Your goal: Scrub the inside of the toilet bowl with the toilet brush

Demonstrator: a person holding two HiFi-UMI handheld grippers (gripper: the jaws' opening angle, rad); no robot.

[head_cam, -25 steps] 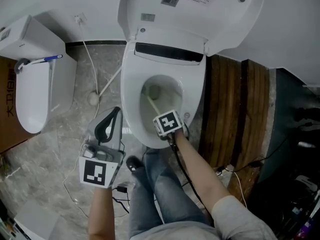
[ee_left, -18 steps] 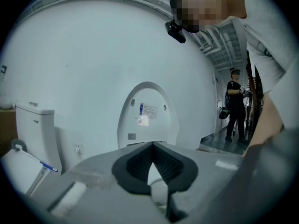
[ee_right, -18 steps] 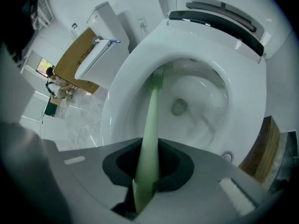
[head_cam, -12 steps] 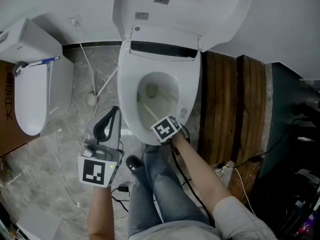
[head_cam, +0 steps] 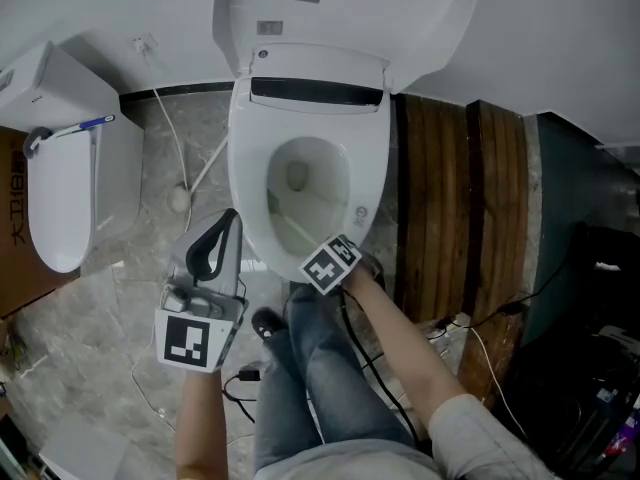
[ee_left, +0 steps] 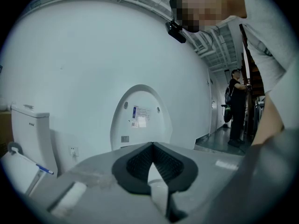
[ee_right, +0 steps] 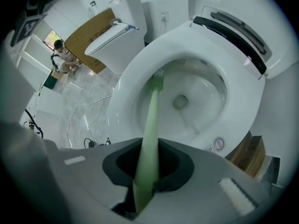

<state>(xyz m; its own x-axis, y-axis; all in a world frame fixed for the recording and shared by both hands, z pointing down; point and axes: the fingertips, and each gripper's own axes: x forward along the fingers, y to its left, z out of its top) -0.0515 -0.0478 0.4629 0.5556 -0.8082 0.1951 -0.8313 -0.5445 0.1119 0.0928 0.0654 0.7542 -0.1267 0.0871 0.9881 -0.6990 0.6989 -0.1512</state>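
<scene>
The white toilet has its lid raised, and its bowl lies open below me. My right gripper hangs over the near rim, shut on the pale green toilet brush handle. The brush head lies against the bowl's left inner wall just under the rim, away from the drain. The handle runs from the gripper down into the bowl. My left gripper is held over the floor left of the toilet. In its own view that left gripper is shut with nothing between the jaws.
A second toilet and a cardboard box stand at the left. Cables trail over the marble floor. Dark wooden boards flank the toilet's right side. My legs in jeans are just before the rim. A person stands far off.
The right gripper has drawn back toward the near rim, pulling the brush head from near the drain to the bowl's near-left wall. The left gripper has kept its place.
</scene>
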